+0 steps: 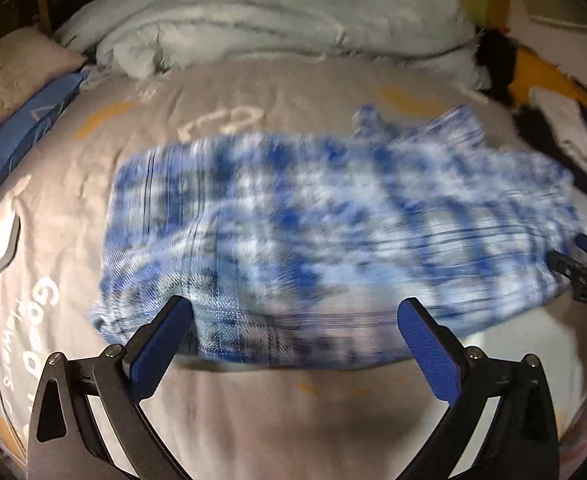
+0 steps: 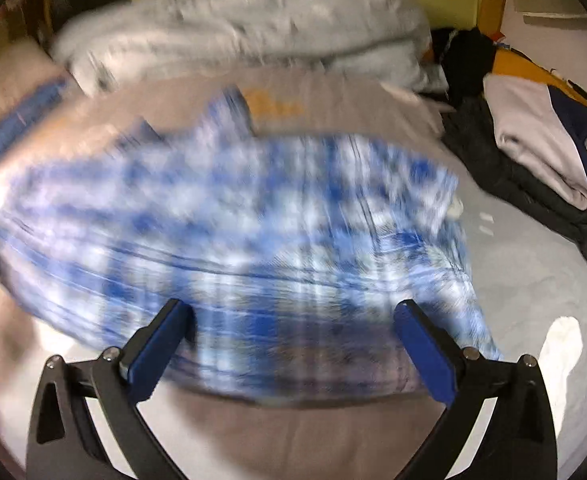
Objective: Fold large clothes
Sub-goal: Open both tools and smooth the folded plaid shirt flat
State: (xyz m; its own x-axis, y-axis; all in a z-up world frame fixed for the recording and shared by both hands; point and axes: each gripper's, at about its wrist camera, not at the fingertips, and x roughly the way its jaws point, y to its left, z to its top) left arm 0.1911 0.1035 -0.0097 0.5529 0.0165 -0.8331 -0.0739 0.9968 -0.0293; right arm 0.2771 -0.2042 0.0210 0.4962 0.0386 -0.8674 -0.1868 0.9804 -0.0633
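Left wrist view: plaid garment (image 1: 325, 232) lies on the bed cover (image 1: 253, 96), partly folded.
Left gripper (image 1: 293, 316): jaws spread wide, empty.
Right gripper (image 2: 293, 320): likewise.
Next fold: pinch matching corners, lift evenly.

Both wrist views angled down, close, sharing plaid shirt (image 1: 333, 216).

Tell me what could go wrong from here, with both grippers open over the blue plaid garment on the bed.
1. The blue plaid garment lies slack with a bunched far edge, so a fold may set unevenly.
2. The left gripper and right gripper are open and pinch nothing; closing might grab the bedsheet too.
3. Both views are blurred, so edges are hard to judge.
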